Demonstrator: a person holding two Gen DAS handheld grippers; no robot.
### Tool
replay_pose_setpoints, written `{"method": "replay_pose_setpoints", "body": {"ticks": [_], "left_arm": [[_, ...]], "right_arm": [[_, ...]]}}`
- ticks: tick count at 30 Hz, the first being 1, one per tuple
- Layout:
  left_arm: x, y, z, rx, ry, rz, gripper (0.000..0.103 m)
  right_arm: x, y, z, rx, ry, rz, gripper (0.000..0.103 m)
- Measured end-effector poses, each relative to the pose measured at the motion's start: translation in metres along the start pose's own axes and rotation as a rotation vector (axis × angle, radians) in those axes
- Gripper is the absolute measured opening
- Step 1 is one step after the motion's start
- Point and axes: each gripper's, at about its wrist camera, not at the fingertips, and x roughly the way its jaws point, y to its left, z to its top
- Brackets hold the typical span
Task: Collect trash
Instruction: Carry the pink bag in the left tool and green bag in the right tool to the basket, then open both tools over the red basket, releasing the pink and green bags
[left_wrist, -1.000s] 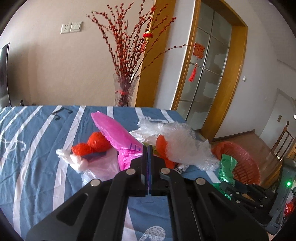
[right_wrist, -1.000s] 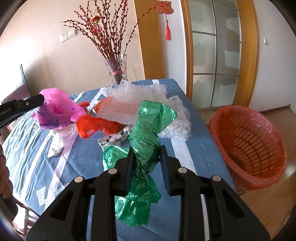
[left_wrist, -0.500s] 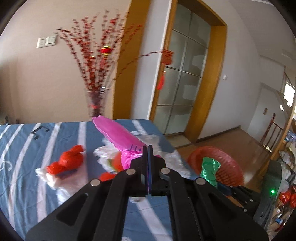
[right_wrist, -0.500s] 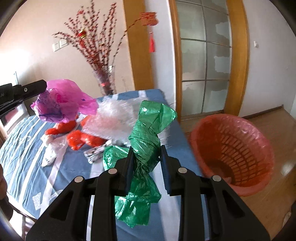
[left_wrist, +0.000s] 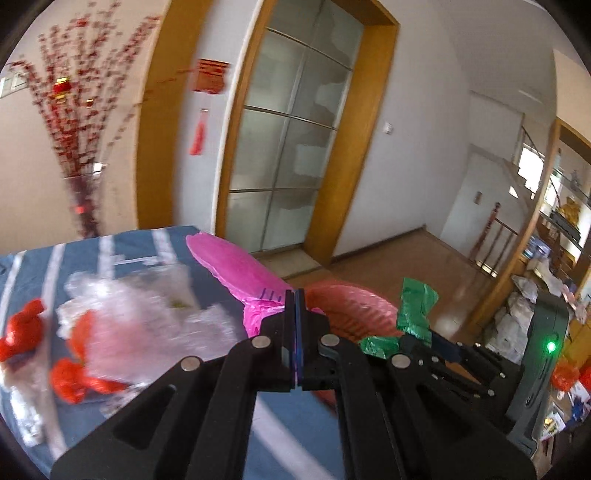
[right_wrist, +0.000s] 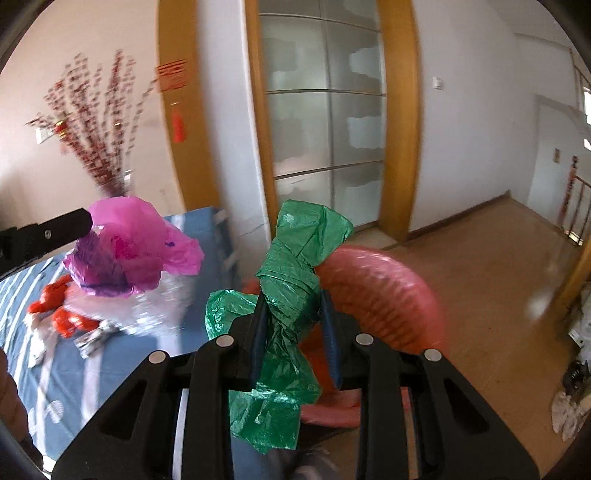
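My left gripper (left_wrist: 295, 295) is shut on a pink plastic bag (left_wrist: 236, 269) and holds it in the air past the table's right end. My right gripper (right_wrist: 291, 299) is shut on a crumpled green plastic bag (right_wrist: 295, 266), held up in front of the red mesh basket (right_wrist: 384, 291) on the floor. The basket (left_wrist: 347, 306) also shows behind the left gripper, with the green bag (left_wrist: 415, 306) to its right. The pink bag (right_wrist: 133, 243) hangs at the left of the right wrist view. Clear bubble wrap (left_wrist: 147, 325) and red bags (left_wrist: 22, 332) lie on the blue striped tablecloth (left_wrist: 122, 243).
A vase of red branches (left_wrist: 81, 147) stands at the table's far edge. A glass door with a wooden frame (left_wrist: 288, 147) is behind. Wooden floor (right_wrist: 498, 266) lies to the right. Clutter (left_wrist: 554, 302) sits at the far right.
Both grippers have swung right, away from the table and toward the red basket, each still holding its bag. The basket now sits directly ahead of both.
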Motion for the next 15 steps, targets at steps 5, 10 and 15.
{"method": "replay_pose_setpoints", "body": {"ticks": [5, 10, 15], "left_arm": [[0.040, -0.028, 0.001, 0.013, 0.038, -0.047, 0.002], [0.075, -0.047, -0.005, 0.019, 0.085, -0.072, 0.002], [0.104, -0.058, -0.013, 0.026, 0.134, -0.077, 0.002]], "right_arm": [[0.010, -0.032, 0.007, 0.022, -0.001, -0.046, 0.028], [0.022, -0.048, 0.009, 0.024, 0.013, -0.073, 0.028], [0.034, -0.058, 0.011, 0.027, 0.027, -0.075, 0.028]]}}
